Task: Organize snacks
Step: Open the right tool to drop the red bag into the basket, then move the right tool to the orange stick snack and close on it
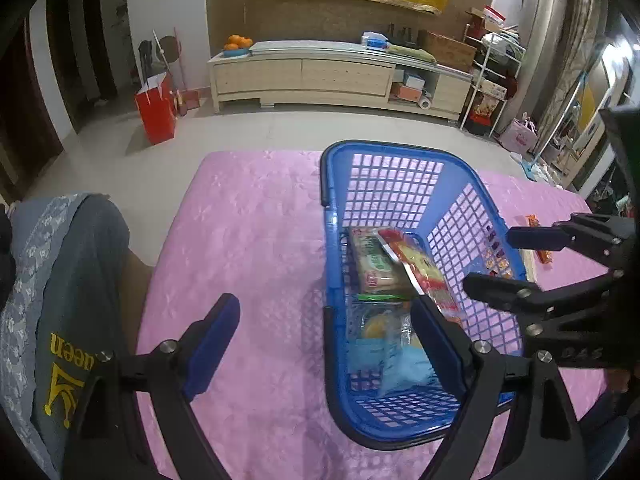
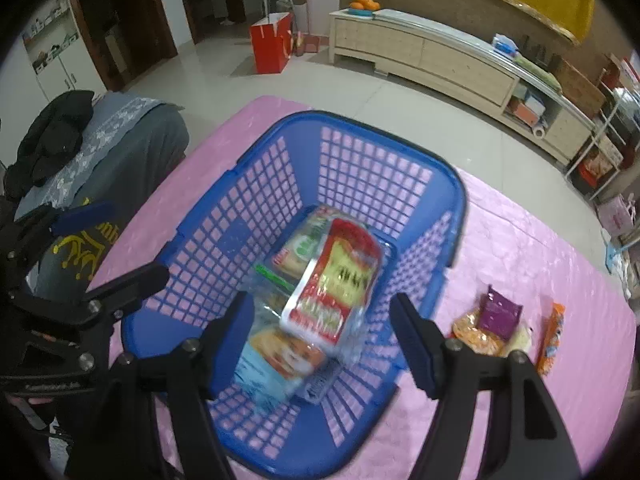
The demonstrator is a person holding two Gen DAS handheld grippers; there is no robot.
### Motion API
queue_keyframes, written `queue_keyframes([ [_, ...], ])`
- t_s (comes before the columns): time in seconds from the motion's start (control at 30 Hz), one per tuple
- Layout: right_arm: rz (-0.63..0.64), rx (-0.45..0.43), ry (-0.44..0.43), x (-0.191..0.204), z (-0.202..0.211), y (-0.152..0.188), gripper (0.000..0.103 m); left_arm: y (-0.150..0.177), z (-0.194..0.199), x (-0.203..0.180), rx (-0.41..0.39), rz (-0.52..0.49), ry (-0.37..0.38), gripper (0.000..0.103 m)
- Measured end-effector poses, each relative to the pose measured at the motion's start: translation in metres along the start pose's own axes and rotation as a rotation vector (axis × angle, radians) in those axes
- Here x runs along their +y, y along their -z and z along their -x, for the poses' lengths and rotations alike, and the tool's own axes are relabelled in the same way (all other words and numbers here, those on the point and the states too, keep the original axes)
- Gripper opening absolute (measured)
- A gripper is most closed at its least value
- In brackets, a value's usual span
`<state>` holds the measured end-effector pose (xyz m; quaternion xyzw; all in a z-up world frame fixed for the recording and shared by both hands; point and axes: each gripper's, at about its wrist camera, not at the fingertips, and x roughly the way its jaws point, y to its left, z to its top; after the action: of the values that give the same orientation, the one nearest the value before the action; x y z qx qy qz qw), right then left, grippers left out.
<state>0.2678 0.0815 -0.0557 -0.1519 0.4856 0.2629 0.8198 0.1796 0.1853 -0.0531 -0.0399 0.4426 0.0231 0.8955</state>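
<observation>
Several packs (image 2: 332, 280) lay in basket (image 2: 456, 216) under right gripper (image 2: 320, 336), jaws apart, empty; three snacks (image 2: 496, 320) remained right. Left gripper (image 1: 320, 344) apart, empty.

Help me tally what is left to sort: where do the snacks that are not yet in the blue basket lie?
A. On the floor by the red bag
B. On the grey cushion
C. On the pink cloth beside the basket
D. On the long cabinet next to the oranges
C: the purple packet and orange packet lie on the pink cloth just outside the blue basket.
</observation>
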Motion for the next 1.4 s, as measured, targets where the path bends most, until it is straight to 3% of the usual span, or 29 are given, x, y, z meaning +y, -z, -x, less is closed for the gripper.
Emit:
queue_keyframes([
  [0.37, -0.129, -0.040, 0.029, -0.065, 0.058, 0.030, 0.074, -0.005, 0.023, -0.057, -0.042, -0.077, 0.045, 0.086],
  [0.77, -0.220, -0.067, 0.114, -0.135, 0.102, 0.079, 0.074, -0.012, 0.025, -0.167, -0.043, -0.223, 0.127, 0.086],
  [1.2, -0.277, -0.047, 0.174, -0.205, 0.091, 0.118, 0.074, -0.003, -0.020, -0.261, 0.034, -0.325, 0.146, 0.086],
  [1.33, -0.261, -0.046, 0.205, -0.224, 0.077, 0.126, 0.074, -0.004, -0.039, -0.282, 0.048, -0.315, 0.087, 0.086],
  [1.4, -0.254, -0.056, 0.226, -0.234, 0.070, 0.129, 0.074, -0.006, -0.049, -0.289, 0.040, -0.283, 0.102, 0.086],
])
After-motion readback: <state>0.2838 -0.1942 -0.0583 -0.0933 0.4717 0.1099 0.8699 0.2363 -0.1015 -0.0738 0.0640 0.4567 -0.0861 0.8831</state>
